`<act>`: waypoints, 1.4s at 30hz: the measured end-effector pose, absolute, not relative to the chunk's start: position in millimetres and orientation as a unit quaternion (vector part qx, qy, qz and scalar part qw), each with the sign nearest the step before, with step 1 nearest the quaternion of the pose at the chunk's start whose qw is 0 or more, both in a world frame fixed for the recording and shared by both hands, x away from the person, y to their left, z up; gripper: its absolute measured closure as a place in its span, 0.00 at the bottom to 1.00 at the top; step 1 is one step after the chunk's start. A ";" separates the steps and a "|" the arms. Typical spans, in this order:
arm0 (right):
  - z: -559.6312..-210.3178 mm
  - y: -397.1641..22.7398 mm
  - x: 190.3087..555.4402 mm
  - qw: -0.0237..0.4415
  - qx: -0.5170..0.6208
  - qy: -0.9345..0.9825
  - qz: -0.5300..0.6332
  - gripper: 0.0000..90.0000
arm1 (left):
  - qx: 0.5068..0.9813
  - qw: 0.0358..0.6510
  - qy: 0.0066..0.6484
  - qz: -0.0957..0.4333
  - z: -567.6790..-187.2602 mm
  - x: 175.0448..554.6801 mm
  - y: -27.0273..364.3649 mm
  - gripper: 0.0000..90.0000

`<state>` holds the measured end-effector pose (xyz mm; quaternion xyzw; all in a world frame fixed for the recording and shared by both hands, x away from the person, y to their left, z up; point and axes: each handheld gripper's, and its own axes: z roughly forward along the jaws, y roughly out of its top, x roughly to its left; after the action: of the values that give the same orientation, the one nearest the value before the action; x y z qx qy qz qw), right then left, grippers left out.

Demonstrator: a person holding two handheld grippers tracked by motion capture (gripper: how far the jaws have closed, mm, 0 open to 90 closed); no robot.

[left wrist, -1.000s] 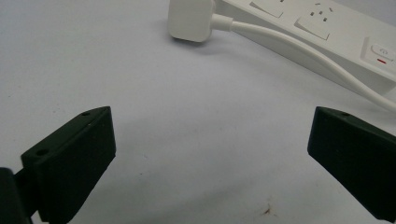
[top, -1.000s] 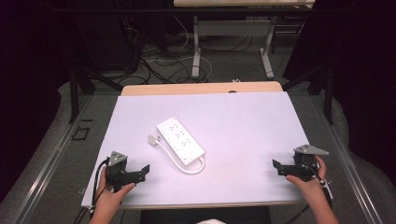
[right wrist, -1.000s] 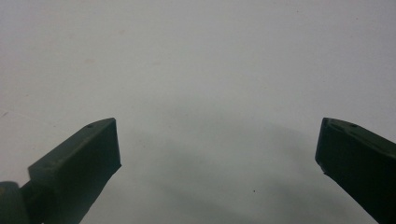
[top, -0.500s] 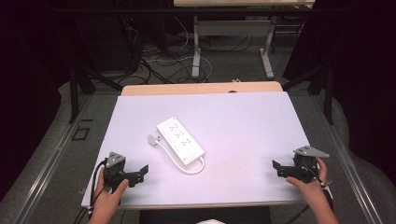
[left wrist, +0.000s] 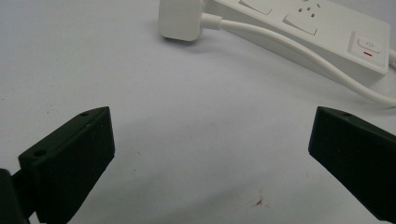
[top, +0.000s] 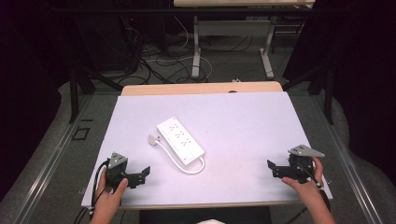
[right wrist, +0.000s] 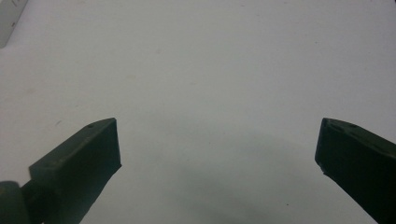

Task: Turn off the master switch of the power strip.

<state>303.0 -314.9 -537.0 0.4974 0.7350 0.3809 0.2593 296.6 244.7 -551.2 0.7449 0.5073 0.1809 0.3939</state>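
Both hand-held grippers, left (top: 145, 171) and right (top: 271, 166), are resting wide apart, empty; I am not yet touching the power strip (top: 180, 139) or plug (top: 153, 139).

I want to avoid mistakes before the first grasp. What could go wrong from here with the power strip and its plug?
1. The plug lies close beside the power strip; the open left tool might bump the strip while closing on it.
2. The cable loops past the strip's near end, so lifting the plug could drag the strip.
3. The open right tool is far from the strip and may not steady it in time.
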 end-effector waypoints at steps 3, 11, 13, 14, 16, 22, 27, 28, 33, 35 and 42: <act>-536.5 -310.5 303.2 0.255 0.496 0.739 0.379 0.00 | 0.746 0.394 0.506 0.181 -552.0 296.8 243.9 0.01; -535.2 -302.7 304.5 0.239 0.494 0.746 0.378 0.00 | 0.747 0.391 0.506 0.181 -552.1 296.9 243.6 0.01; -535.0 -300.4 305.2 0.235 0.493 0.746 0.381 0.00 | 0.747 0.391 0.506 0.180 -552.2 297.1 243.5 0.01; -535.0 -298.8 305.4 0.232 0.494 0.746 0.382 0.00 | 0.748 0.390 0.506 0.180 -552.2 297.1 243.5 0.01; -534.9 -295.8 306.2 0.231 0.493 0.748 0.380 0.00 | 0.747 0.390 0.507 0.180 -552.3 297.1 243.5 0.01; -536.5 -287.6 310.1 0.224 0.483 0.758 0.377 0.00 | 0.746 0.391 0.508 0.180 -552.5 297.0 243.4 0.01; -535.3 -282.2 311.8 0.222 0.476 0.762 0.378 0.00 | 0.746 0.391 0.509 0.181 -552.4 296.9 243.9 0.01; -535.1 -280.7 311.8 0.218 0.477 0.762 0.381 0.00 | 0.746 0.391 0.509 0.181 -552.3 296.9 243.9 0.01; -535.3 -275.4 314.5 0.217 0.469 0.769 0.377 0.00 | 0.746 0.390 0.509 0.181 -552.5 297.1 243.8 0.01; -535.1 -272.6 315.0 0.214 0.469 0.770 0.376 0.00 | 0.746 0.390 0.509 0.180 -552.3 296.9 244.1 0.01; -532.9 -265.9 317.1 0.208 0.464 0.774 0.376 0.00 | 0.745 0.392 0.507 0.183 -552.6 297.0 244.3 0.01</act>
<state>317.1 -265.9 -532.9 0.4644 0.7743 0.3764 0.2077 297.0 244.3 -552.6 0.7453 0.5074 0.1834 0.3918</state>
